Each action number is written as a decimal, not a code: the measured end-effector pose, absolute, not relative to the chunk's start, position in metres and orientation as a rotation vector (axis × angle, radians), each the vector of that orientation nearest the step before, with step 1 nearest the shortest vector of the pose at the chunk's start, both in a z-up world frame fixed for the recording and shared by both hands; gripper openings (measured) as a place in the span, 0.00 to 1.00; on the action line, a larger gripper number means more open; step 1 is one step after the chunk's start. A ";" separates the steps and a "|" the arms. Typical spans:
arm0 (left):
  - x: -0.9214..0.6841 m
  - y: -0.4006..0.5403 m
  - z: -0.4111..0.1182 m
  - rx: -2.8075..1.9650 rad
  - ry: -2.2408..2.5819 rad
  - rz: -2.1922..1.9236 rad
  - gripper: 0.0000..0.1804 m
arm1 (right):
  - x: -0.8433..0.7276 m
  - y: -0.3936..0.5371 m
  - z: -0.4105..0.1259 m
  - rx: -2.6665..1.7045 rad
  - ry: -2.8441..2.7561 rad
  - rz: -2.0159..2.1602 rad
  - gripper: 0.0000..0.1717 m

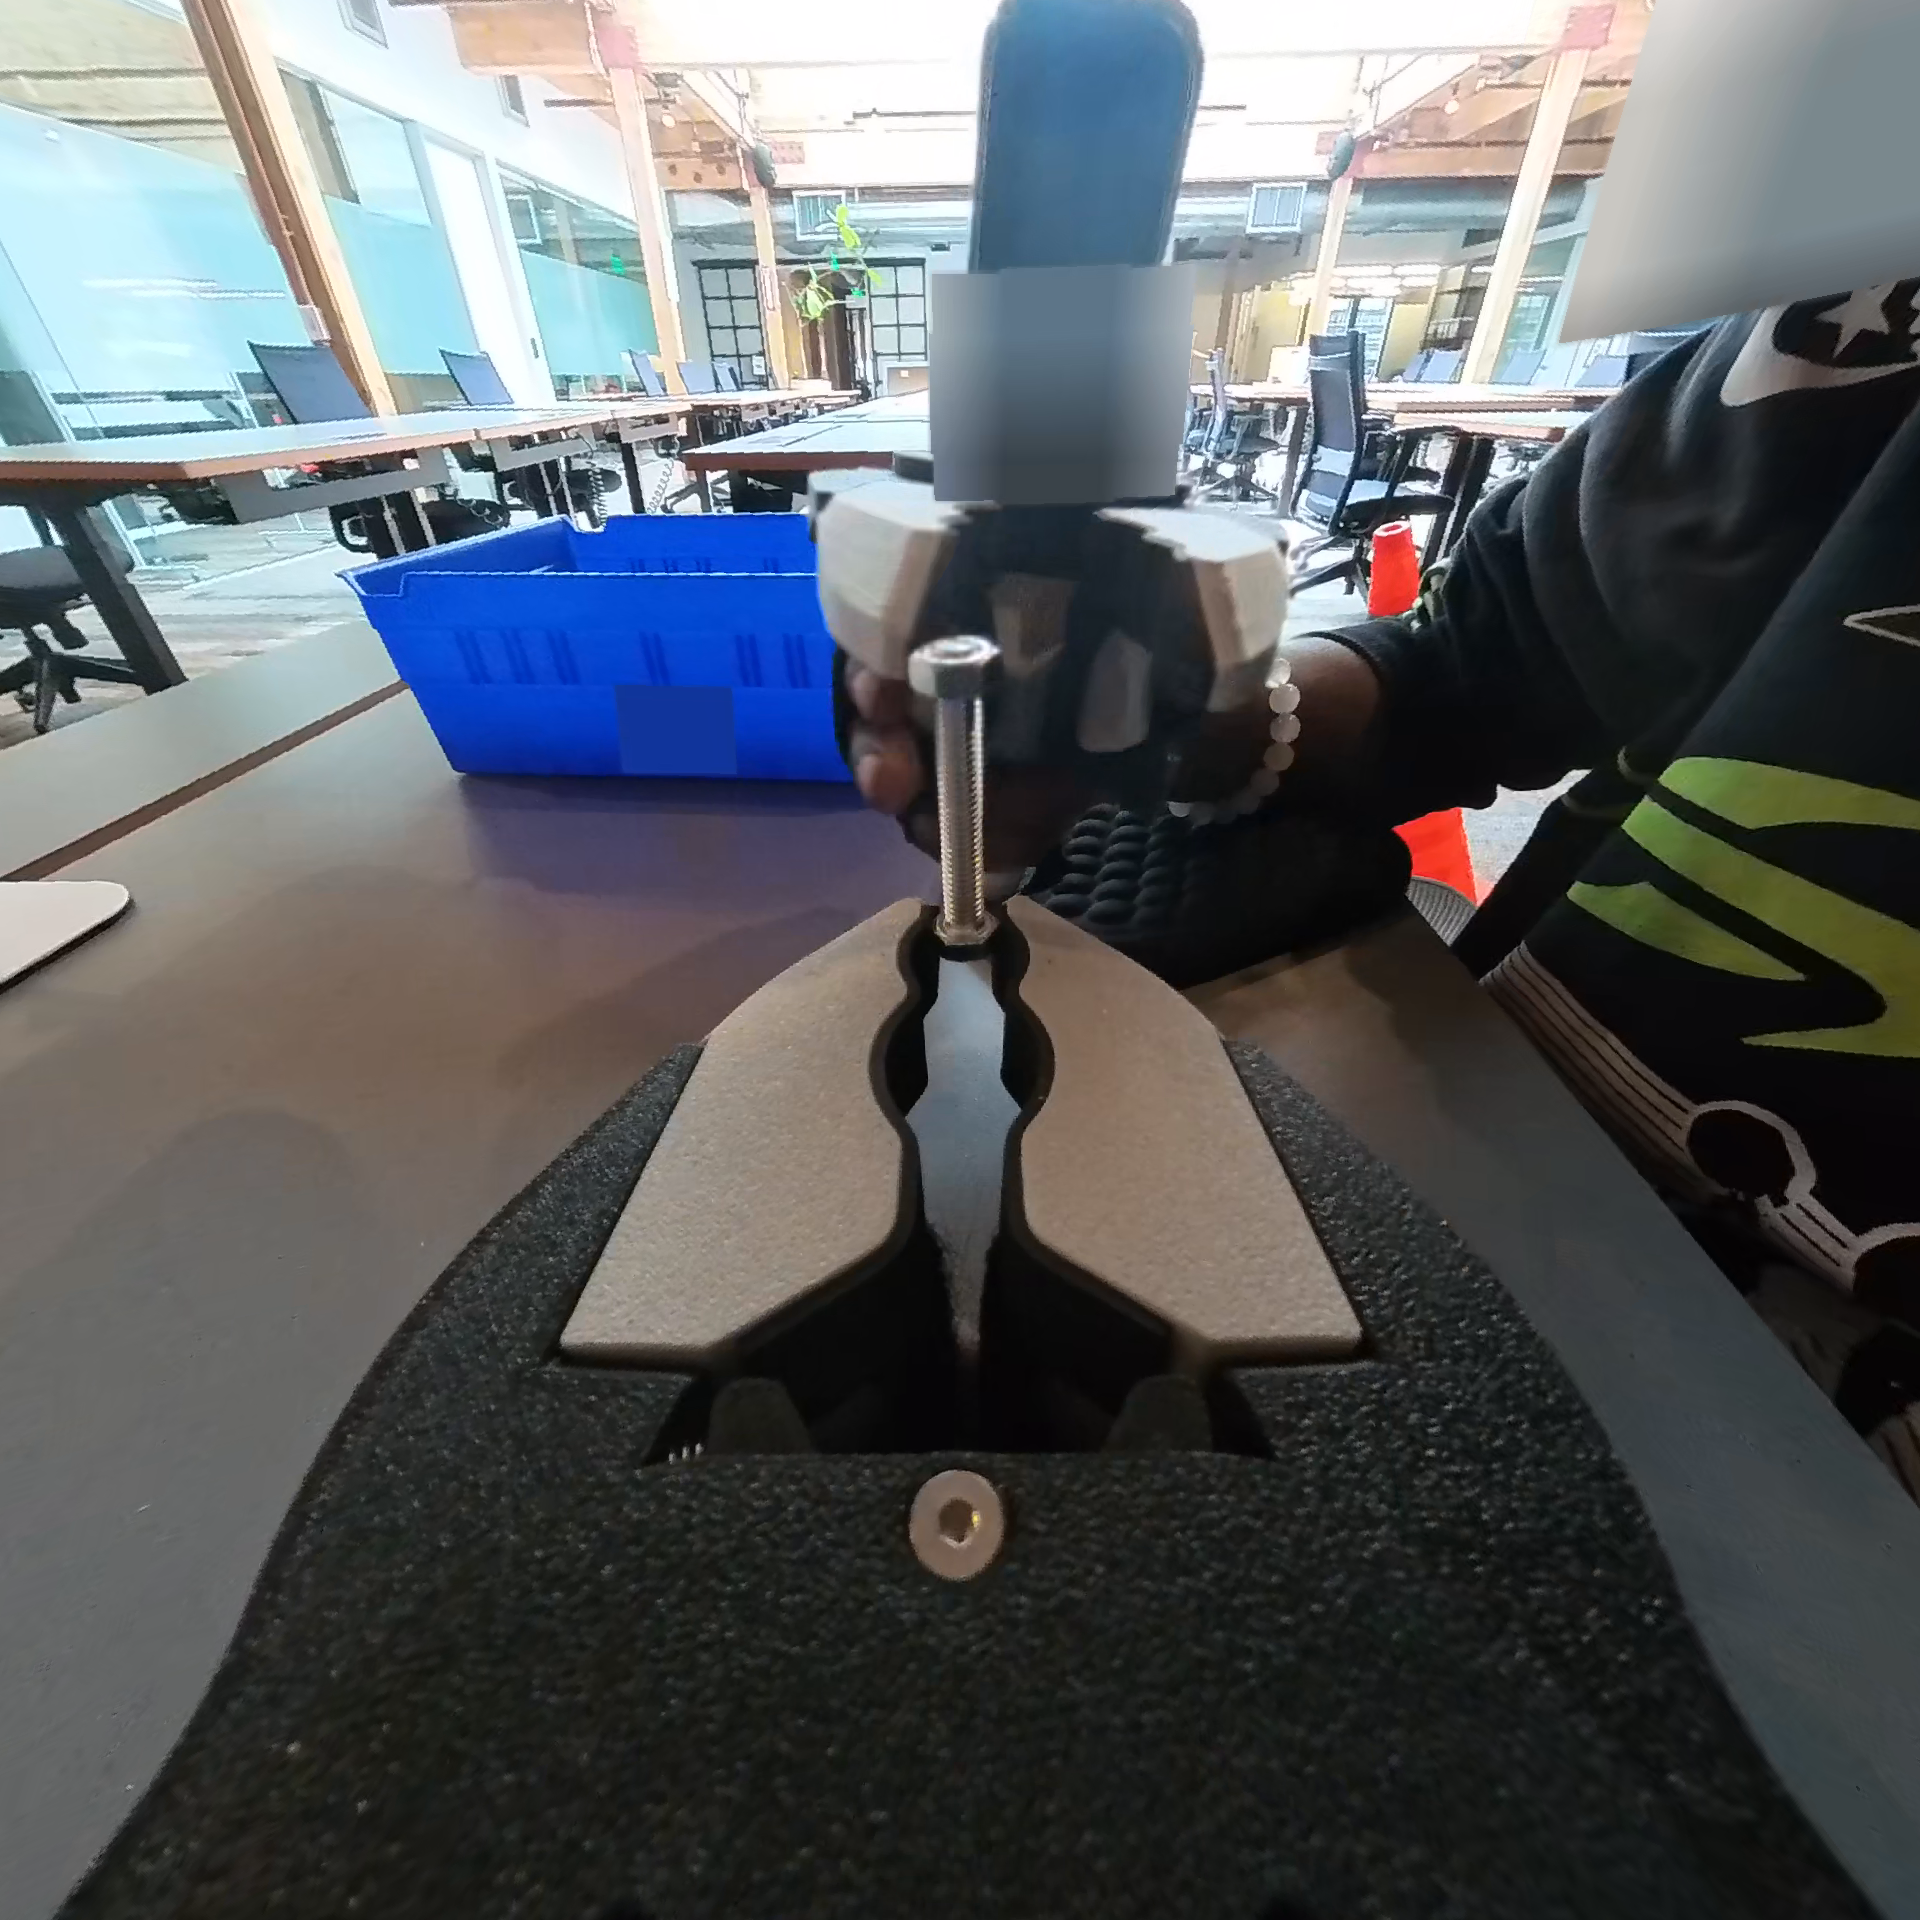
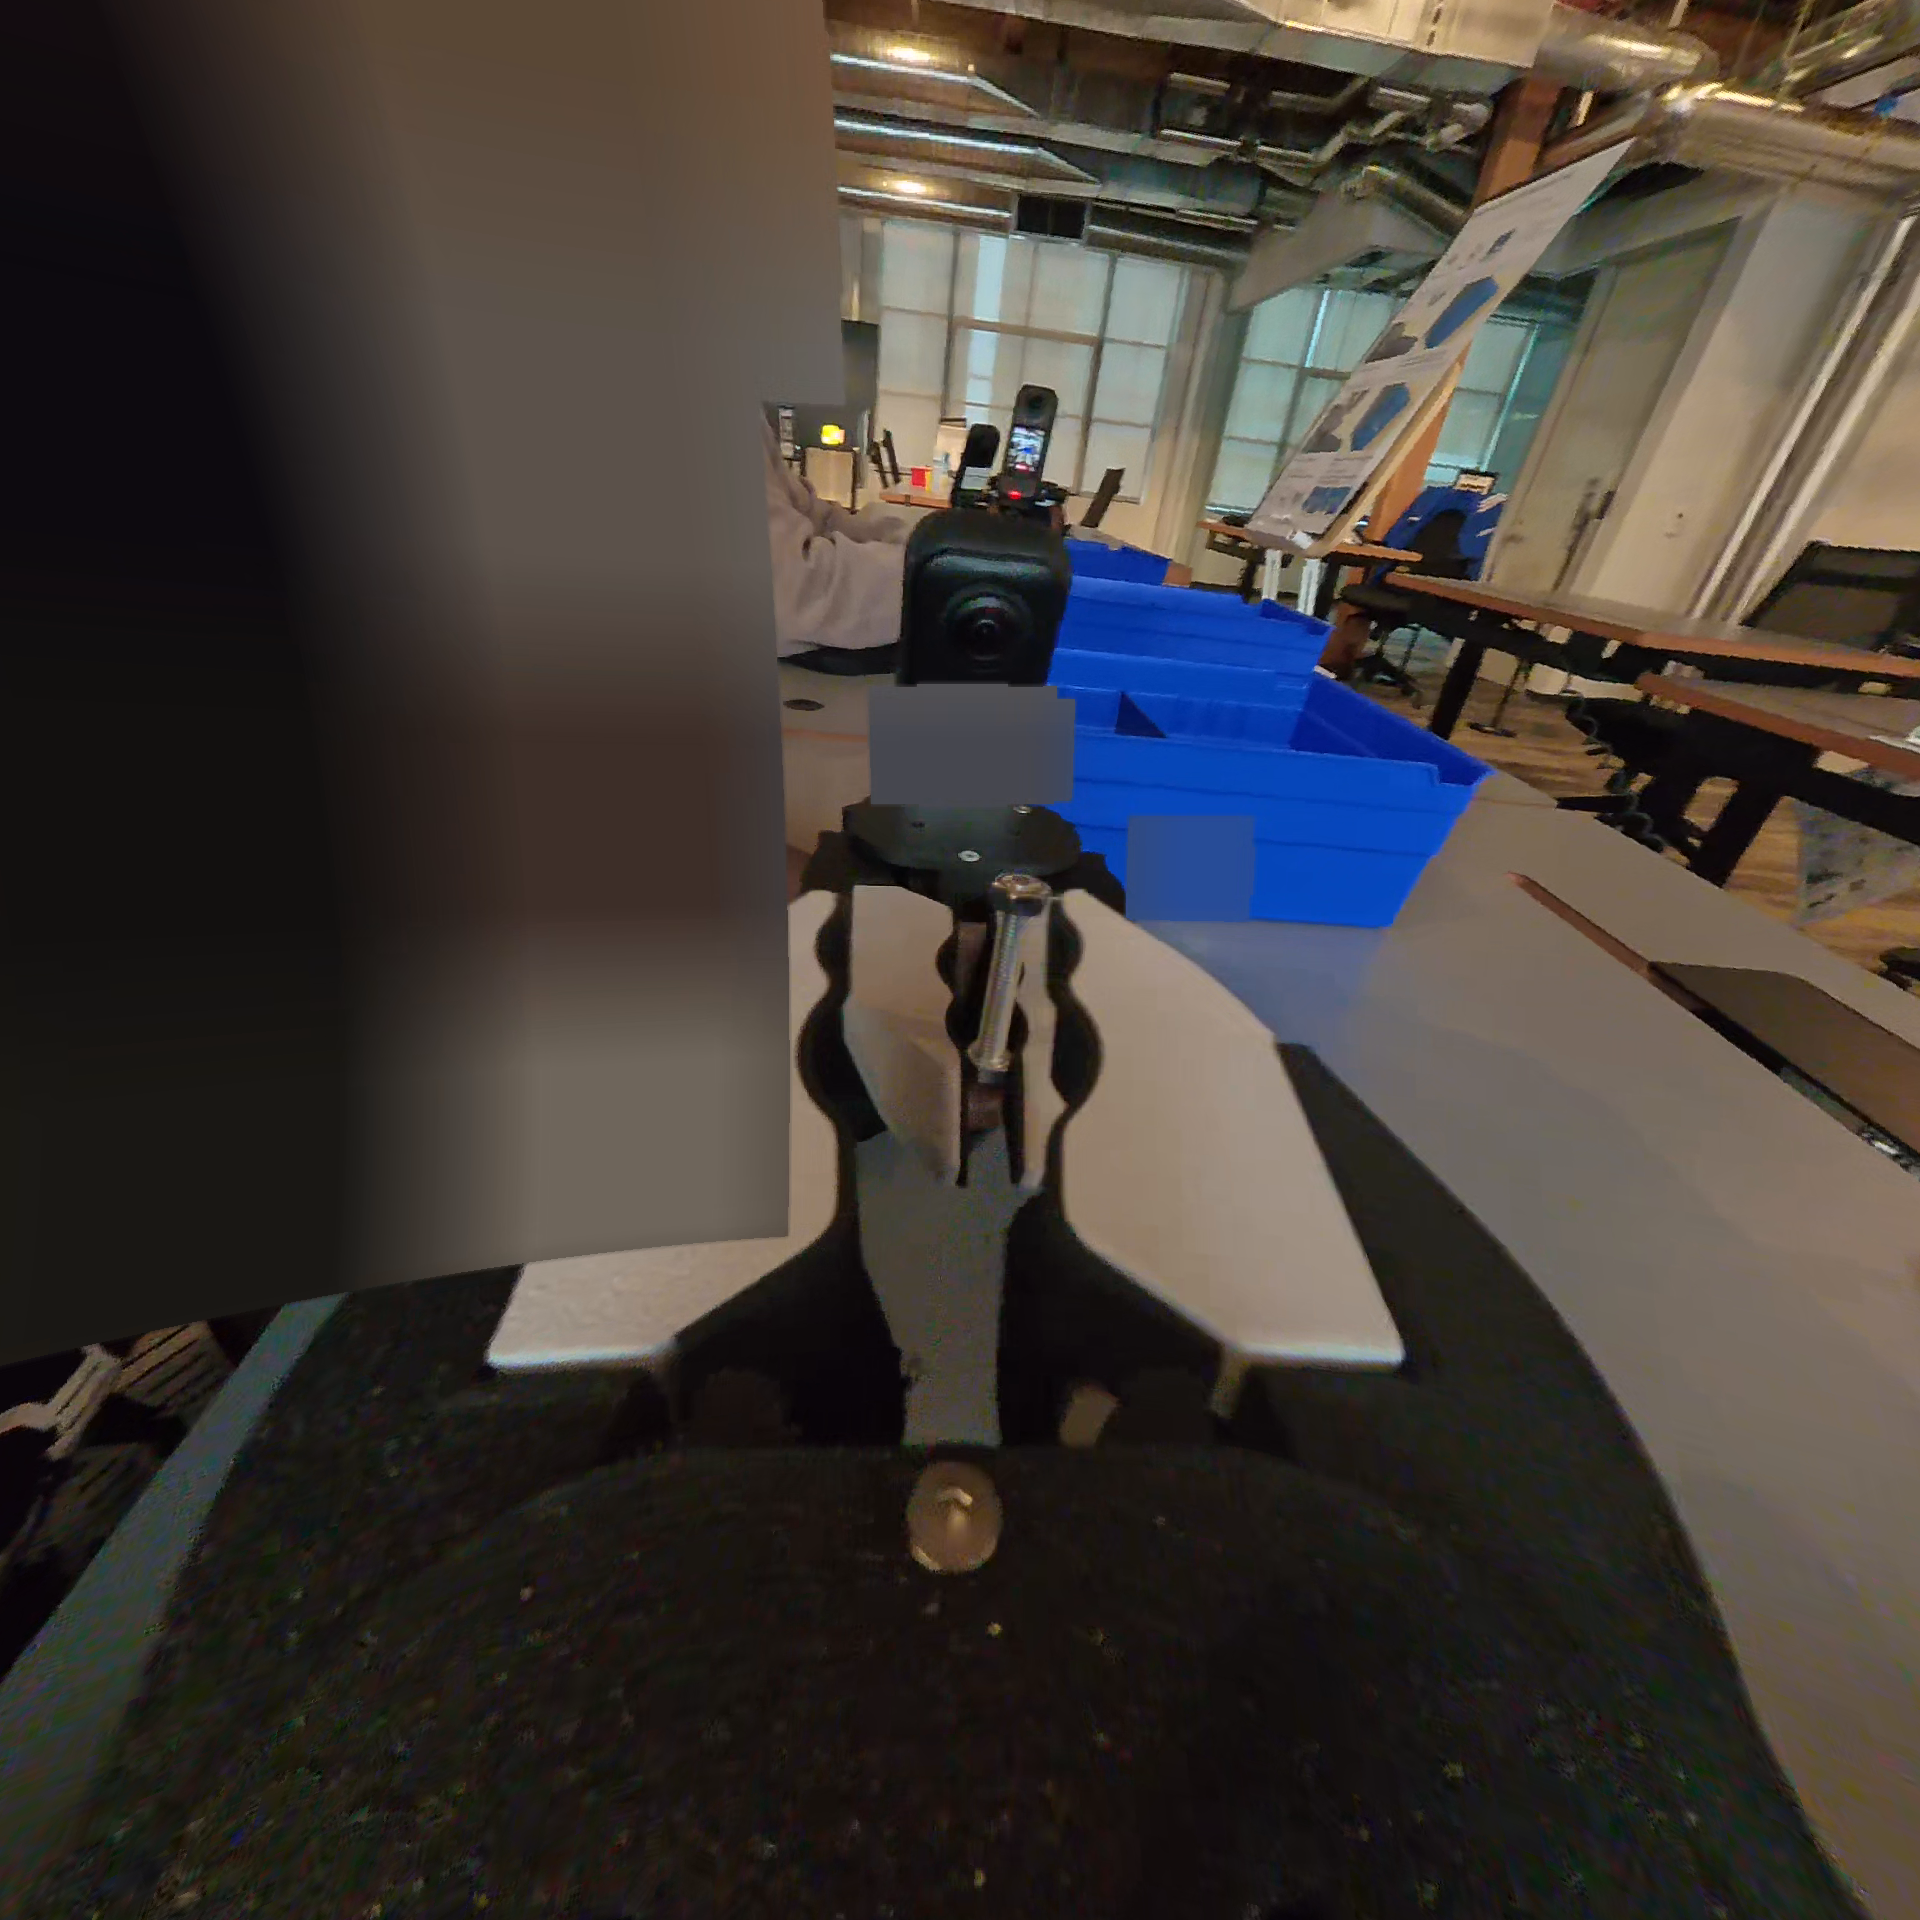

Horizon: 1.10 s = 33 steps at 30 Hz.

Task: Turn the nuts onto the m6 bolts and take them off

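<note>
Steel nut pinched in left jaws shows only there; right jaws straddle bolt untouched.

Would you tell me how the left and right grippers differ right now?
The left gripper is nearly shut, pinching the nut; the right gripper is wide open. The left is at the foot of the bolt, the right at its head. Both have pale grey fingers.

Open office, long wooden desks, black chairs, glass partitions, timber beams, bright windows
</note>
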<state>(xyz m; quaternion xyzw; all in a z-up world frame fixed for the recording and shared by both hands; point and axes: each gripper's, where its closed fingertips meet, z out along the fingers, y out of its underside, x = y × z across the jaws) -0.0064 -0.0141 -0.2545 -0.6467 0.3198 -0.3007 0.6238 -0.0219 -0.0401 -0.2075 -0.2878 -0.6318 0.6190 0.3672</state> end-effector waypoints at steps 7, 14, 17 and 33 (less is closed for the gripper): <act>-0.007 -0.014 -0.254 -1.485 0.731 -0.692 0.05 | -0.023 -0.043 -0.209 -0.744 -1.645 1.581 0.25; -0.007 -0.014 -0.254 -1.485 0.730 -0.692 0.05 | -0.016 -0.040 -0.204 -0.715 -1.631 1.611 0.08; -0.007 -0.014 -0.254 -1.484 0.733 -0.694 0.05 | -0.022 -0.038 -0.204 -0.729 -1.594 1.582 0.25; -0.007 -0.014 -0.255 -1.483 0.732 -0.696 0.05 | -0.023 -0.038 -0.204 -0.735 -1.595 1.591 0.25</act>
